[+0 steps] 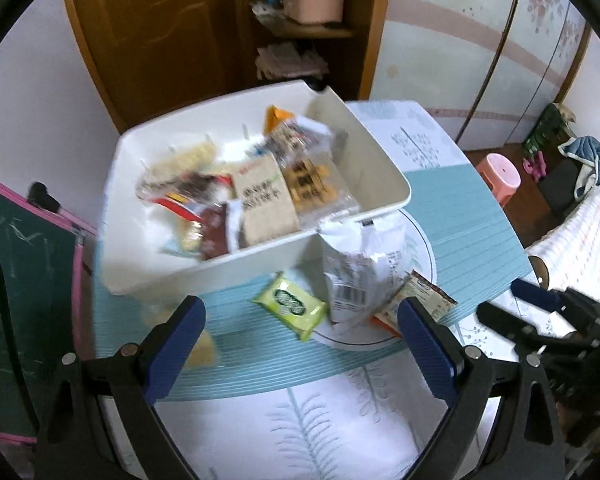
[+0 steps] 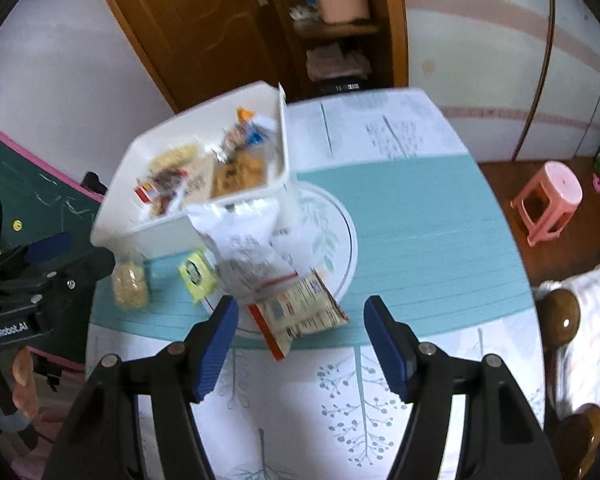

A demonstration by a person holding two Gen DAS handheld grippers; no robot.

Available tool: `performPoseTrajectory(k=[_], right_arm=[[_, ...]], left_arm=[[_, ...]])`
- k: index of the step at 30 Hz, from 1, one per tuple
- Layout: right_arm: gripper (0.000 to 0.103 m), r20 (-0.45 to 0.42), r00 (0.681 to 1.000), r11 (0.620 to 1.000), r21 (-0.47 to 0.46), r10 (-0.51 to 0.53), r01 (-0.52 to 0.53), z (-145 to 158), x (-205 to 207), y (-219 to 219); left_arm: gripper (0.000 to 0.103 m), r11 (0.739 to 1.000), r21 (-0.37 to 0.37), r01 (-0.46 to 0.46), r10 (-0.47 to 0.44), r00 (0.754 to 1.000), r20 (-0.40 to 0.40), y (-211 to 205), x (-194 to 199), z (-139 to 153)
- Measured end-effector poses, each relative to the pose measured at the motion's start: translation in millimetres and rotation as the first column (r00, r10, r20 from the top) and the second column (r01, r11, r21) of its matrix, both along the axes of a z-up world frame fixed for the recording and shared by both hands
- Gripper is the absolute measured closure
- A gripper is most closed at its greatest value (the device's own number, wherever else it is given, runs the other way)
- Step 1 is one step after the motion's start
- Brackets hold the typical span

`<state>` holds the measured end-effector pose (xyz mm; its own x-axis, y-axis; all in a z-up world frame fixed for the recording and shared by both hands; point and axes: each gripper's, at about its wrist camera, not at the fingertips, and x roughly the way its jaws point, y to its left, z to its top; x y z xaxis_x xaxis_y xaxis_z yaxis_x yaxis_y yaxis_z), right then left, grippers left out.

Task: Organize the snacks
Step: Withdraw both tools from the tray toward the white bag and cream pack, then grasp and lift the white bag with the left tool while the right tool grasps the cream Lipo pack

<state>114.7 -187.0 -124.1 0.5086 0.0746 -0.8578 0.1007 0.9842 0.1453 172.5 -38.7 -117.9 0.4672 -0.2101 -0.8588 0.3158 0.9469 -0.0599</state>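
Observation:
A white bin (image 1: 204, 268) (image 2: 168, 232) holding several snack packets sits at the table's far left. In front of it lie a white crinkled bag (image 1: 360, 264) (image 2: 244, 248), a yellow-green packet (image 1: 290, 306) (image 2: 196, 272), a flat brown-and-orange packet (image 1: 424, 296) (image 2: 300, 312) and a pale cracker pack (image 2: 130, 282). My left gripper (image 1: 300, 340) is open above the table, facing the yellow-green packet, nothing between its blue pads. My right gripper (image 2: 300, 344) is open over the brown-and-orange packet, not touching it; its body shows in the left wrist view (image 1: 540, 308).
A round white plate (image 2: 340, 248) lies under the bags on a teal striped cloth (image 2: 420, 232). A green chalkboard (image 1: 24, 280) stands left of the table. A pink stool (image 2: 548, 200) and a chair back (image 2: 564, 320) are to the right; a wooden door stands behind.

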Motion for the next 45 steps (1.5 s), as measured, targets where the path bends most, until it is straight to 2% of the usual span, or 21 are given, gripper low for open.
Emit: performPoseTrajectory(k=[9,13,17,19,21,28,31,33,34,36,39,43,45], right_arm=[[0.037,-0.078,0.997,1.0,-0.003,0.024,-0.025,-57.9,12.8,-3.9],[0.037,-0.069,0.994,0.997,0.024,0.08,-0.079,-72.9,16.3,0.4],[0.036,-0.042,0.989,0.99,0.008,0.141,-0.141,-75.7,20.0,7.5],[0.028,-0.036,0.985,0.984,-0.039,0.171,-0.173,-79.0,23.6,13.1],[0.025,-0.037,0.981,0.978,-0.079,0.191,-0.193,-82.3,26.9,17.7],[0.025,-0.06,0.968,0.963,-0.106,0.243,-0.248,-96.5,34.3,24.0],[0.025,-0.052,0.966,0.958,-0.12,0.255,-0.26,-99.9,32.4,24.2],[0.025,-0.048,0.964,0.955,-0.132,0.262,-0.266,-100.1,31.1,24.7],[0.028,-0.045,0.963,0.953,-0.139,0.265,-0.269,-100.1,30.4,24.9],[0.037,-0.037,0.963,0.951,-0.149,0.269,-0.271,-99.5,28.9,24.4],[0.067,-0.034,0.966,0.947,-0.191,0.256,-0.258,-98.0,27.6,22.5],[0.075,-0.03,0.971,0.959,-0.152,0.238,-0.239,-96.2,28.5,11.1],[0.078,-0.027,0.973,0.965,-0.129,0.228,-0.23,-94.8,29.0,5.6]], left_arm=[[0.006,0.999,-0.025,0.022,-0.025,0.991,-0.13,-34.8,32.0,-52.0],[0.006,0.999,-0.037,0.018,-0.025,0.983,-0.18,-44.4,42.4,-69.9],[0.006,0.999,-0.038,-0.002,-0.006,0.976,-0.217,-50.9,52.8,-86.1],[0.006,0.999,-0.033,-0.012,0.004,0.974,-0.226,-53.2,57.0,-92.3],[0.007,0.999,-0.034,-0.021,0.012,0.971,-0.239,-54.9,60.7,-98.0],[0.012,0.998,-0.05,-0.026,0.011,0.962,-0.272,-68.2,74.2,-115.4],[0.016,0.998,-0.061,-0.022,0.004,0.959,-0.284,-75.1,77.0,-121.1],[0.024,0.997,-0.071,-0.015,-0.006,0.956,-0.292,-80.6,78.3,-124.5],[0.029,0.997,-0.077,-0.011,-0.013,0.954,-0.299,-83.3,78.5,-126.9],[0.031,0.997,-0.08,-0.011,-0.014,0.951,-0.308,-89.5,79.4,-130.8],[0.036,0.995,-0.098,-0.017,-0.014,0.952,-0.304,-94.5,78.9,-132.6],[0.049,0.992,-0.126,-0.012,-0.025,0.955,-0.295,-98.5,79.2,-132.1],[0.05,0.992,-0.128,-0.004,-0.032,0.96,-0.277,-102.2,78.1,-129.5]])
